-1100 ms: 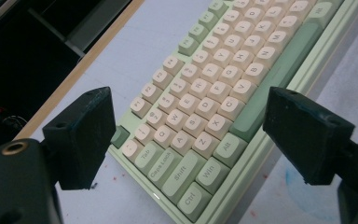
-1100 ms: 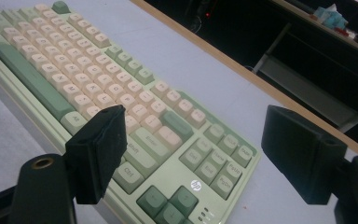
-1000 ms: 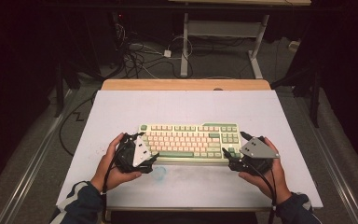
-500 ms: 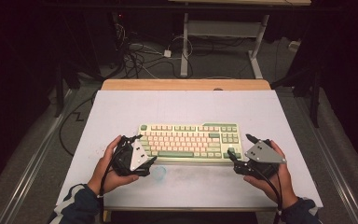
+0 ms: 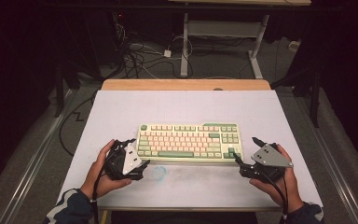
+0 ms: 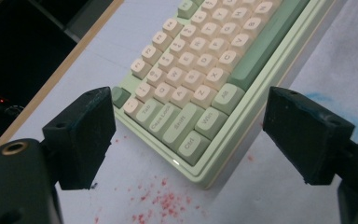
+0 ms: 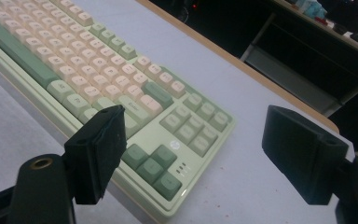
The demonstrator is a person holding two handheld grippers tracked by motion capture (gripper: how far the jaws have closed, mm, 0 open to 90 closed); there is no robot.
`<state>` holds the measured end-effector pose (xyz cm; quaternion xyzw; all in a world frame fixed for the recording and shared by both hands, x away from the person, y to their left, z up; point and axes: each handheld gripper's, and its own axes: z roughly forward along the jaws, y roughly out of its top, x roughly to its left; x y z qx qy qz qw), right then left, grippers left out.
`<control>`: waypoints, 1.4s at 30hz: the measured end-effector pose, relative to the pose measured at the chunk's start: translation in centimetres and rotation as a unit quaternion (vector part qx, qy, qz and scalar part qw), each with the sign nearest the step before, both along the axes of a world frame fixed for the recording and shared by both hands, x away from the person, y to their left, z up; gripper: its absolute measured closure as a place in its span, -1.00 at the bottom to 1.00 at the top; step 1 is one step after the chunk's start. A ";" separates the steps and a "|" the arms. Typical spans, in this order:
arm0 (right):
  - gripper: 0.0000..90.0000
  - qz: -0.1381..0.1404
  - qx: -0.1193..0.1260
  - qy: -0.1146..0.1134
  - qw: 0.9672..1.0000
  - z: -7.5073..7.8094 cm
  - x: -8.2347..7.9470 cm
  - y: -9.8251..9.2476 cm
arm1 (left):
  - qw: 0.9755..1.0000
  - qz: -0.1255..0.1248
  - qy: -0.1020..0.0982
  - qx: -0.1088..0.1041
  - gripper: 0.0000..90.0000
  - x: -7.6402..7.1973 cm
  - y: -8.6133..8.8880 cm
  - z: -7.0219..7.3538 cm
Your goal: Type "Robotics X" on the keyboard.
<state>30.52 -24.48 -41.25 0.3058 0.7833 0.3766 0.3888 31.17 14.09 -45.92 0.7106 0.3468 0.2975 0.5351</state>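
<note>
The right gripper (image 5: 254, 151) has backed off the keyboard (image 5: 189, 141), which lies between both tools. Left gripper (image 5: 137, 154) hovers at its corner; both jaws gape wide, empty, seemingly releasing it.

The keyboard (image 5: 189, 142) lies on the table (image 5: 186, 105), near the middle and a bit toward the person. The left gripper (image 5: 137, 156) sits at the keyboard's left end, just beside its near corner. The right gripper (image 5: 247, 151) sits at the keyboard's right end, near that corner but apart from it. The 2 grippers are well apart, with the keyboard between them. Behind the table, cables (image 5: 140, 56) lie on the floor.
</note>
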 end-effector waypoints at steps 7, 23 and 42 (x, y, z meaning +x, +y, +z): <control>-0.50 -0.006 -0.003 0.005 1.000 -0.5 -0.2 -0.8 | 1.000 0.009 0.011 0.004 -0.65 -0.3 1.0 -0.7; -0.51 -0.032 -0.006 0.025 0.999 -2.8 0.3 -3.6 | 0.998 0.041 0.051 0.003 -0.65 0.1 3.6 -3.1; -0.49 -0.057 0.022 0.053 0.997 -5.0 1.1 -5.4 | 0.996 0.057 0.068 -0.001 -0.65 0.4 4.3 -4.3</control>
